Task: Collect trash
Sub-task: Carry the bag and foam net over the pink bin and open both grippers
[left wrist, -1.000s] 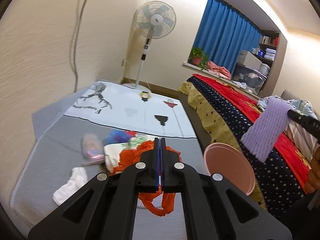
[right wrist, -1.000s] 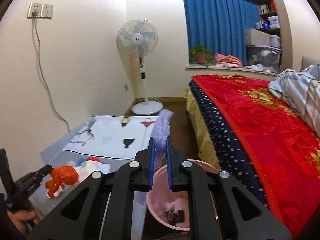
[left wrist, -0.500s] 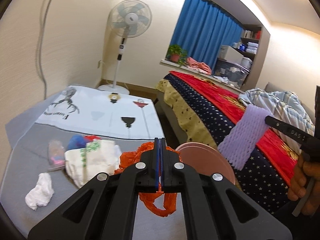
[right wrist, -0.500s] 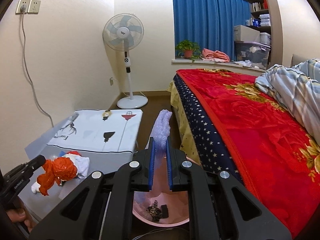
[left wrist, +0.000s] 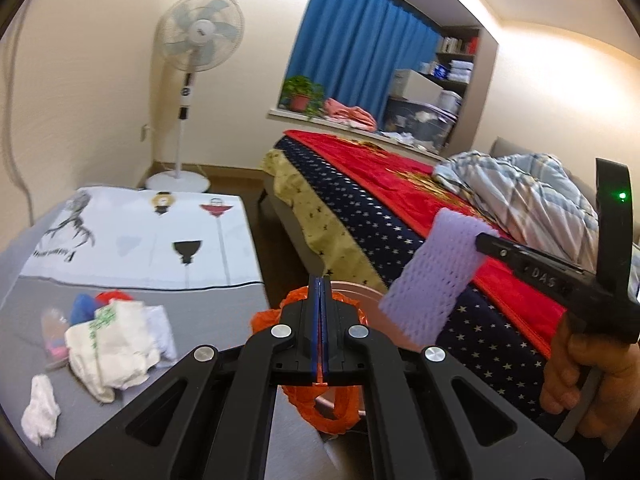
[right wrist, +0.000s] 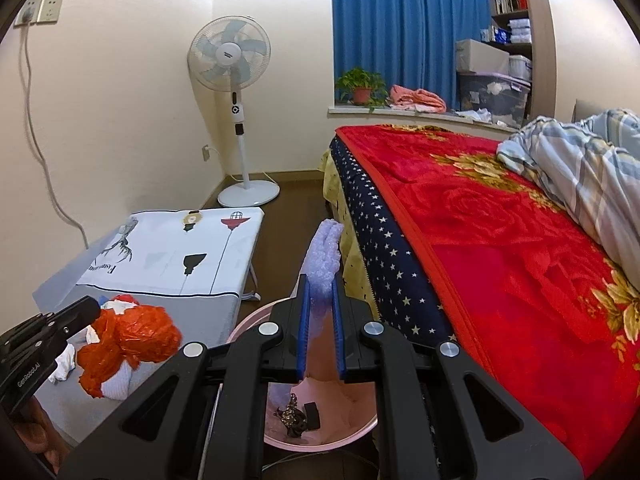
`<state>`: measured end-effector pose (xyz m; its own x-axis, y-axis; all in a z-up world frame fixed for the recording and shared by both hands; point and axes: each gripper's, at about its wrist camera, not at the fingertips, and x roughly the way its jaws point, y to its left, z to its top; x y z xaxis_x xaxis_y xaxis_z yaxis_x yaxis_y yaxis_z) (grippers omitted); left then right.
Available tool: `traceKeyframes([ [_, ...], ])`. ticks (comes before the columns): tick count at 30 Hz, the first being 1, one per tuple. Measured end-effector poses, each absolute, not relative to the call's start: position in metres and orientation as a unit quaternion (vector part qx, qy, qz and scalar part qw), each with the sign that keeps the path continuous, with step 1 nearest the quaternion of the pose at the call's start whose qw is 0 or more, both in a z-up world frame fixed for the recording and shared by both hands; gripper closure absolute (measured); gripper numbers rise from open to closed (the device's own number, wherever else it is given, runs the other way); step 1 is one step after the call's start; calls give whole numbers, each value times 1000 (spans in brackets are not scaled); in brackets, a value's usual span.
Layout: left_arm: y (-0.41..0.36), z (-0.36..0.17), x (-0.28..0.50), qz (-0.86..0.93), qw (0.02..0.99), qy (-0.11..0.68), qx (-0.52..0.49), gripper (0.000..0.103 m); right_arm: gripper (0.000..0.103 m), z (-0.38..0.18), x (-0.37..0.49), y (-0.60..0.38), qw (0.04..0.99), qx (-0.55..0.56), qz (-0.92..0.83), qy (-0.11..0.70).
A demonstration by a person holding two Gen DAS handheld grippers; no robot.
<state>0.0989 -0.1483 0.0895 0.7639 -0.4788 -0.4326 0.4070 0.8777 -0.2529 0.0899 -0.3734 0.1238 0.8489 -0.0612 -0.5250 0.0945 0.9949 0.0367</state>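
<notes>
My left gripper [left wrist: 321,282] is shut on a crumpled orange plastic bag [left wrist: 269,317], which hangs at the table's right edge just in front of the pink bin [left wrist: 362,291]. In the right wrist view the orange bag [right wrist: 132,336] dangles from the left gripper [right wrist: 90,309], left of the bin. My right gripper [right wrist: 320,285] is shut on a purple foam net [right wrist: 325,254], held above the pink bin [right wrist: 240,325], which has dark scraps [right wrist: 298,416] on its bottom. From the left wrist, the foam net [left wrist: 432,276] sticks out of the right gripper [left wrist: 485,240].
More litter lies on the grey table [left wrist: 208,312]: a white crumpled bag [left wrist: 116,344], a tissue wad [left wrist: 40,408], and blue and pink bits [left wrist: 82,306]. A bed with a red blanket [right wrist: 500,240] stands right of the bin. A standing fan [right wrist: 236,120] is by the far wall.
My left gripper has carried the orange bag rightward from over the table litter to the table's edge by the bin. The right gripper with the foam net has shifted slightly over the bin.
</notes>
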Motion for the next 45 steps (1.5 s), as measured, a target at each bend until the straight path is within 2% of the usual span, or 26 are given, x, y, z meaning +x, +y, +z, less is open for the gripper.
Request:
traceKeyframes([
  [9,-186,98,127,-278,926,252,-37,103,92,116,100,-386,958,32,-54,281],
  [26,-232,41,154,-313,904,290,-35,103,92,101,114,-390,951,13,-75,301],
  [29,-237,39,159,-319,898,301,-34,102,87,100,115,-390,950,7,-85,301],
  [32,-235,35,161,-319,896,307,-39,98,65,100,115,-393,949,12,-95,301],
  [45,-205,46,146,-294,910,290,-46,98,64,108,108,-381,956,-7,-80,281],
])
